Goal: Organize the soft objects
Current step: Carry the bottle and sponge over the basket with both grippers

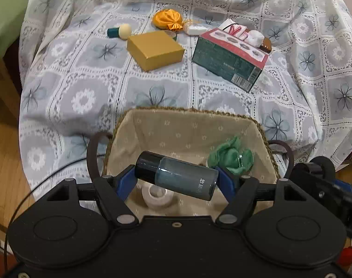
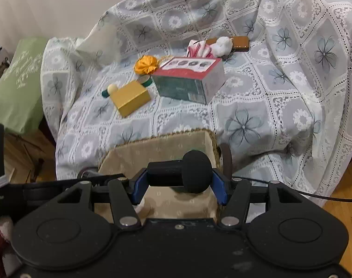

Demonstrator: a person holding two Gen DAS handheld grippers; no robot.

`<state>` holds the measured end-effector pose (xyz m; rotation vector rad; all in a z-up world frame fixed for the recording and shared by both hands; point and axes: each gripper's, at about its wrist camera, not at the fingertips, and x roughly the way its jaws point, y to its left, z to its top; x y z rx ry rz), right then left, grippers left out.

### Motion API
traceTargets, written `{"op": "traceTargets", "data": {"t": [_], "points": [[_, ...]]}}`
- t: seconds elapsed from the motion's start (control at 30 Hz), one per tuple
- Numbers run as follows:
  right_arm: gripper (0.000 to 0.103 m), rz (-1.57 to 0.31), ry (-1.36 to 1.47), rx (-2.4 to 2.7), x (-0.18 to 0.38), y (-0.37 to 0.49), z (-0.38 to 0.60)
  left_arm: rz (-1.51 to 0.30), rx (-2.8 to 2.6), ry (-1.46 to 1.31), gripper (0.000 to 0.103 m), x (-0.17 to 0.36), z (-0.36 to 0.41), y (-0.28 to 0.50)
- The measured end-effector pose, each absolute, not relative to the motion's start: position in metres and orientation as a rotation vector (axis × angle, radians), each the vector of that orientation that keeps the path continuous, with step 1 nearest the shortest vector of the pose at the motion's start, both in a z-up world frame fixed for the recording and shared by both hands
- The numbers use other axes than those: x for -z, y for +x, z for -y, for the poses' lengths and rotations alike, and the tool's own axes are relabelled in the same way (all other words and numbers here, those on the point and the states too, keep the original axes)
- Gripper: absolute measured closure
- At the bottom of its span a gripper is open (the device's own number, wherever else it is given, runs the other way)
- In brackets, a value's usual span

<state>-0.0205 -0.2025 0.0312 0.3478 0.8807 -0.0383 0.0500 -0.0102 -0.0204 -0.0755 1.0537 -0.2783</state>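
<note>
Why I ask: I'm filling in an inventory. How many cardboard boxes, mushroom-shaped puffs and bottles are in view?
Cardboard boxes: 2 (gold box, tissue box)
Mushroom-shaped puffs: 2 (cream-headed puff, black puff in the right gripper)
Bottles: 1 (blue bottle in the left gripper)
Total: 5

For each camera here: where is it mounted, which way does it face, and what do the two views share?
Left wrist: sits on the left tool, looks down and forward over the basket to the bed; its tool grips a bottle.
Right wrist: sits on the right tool, same direction; its tool grips a black sponge.
Shared: basket, yellow box, tissue box, orange pouch.
</note>
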Motion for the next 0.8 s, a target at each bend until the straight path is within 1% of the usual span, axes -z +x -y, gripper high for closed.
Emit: {"op": "traceTargets", "data": {"t": [0.47,0.8], "points": [[0.046,-0.97,0.326,0.002,-0.021,-0.028,0.192,-1.083,0.241,-0.123,0.035,0.034,0.002,0.049],[0.046,-0.981,0.329,0.002,-0.02,-0.026,0.192,-0.997,0.229,-0.111,0.035,0.022,0.012,0.059]]}}
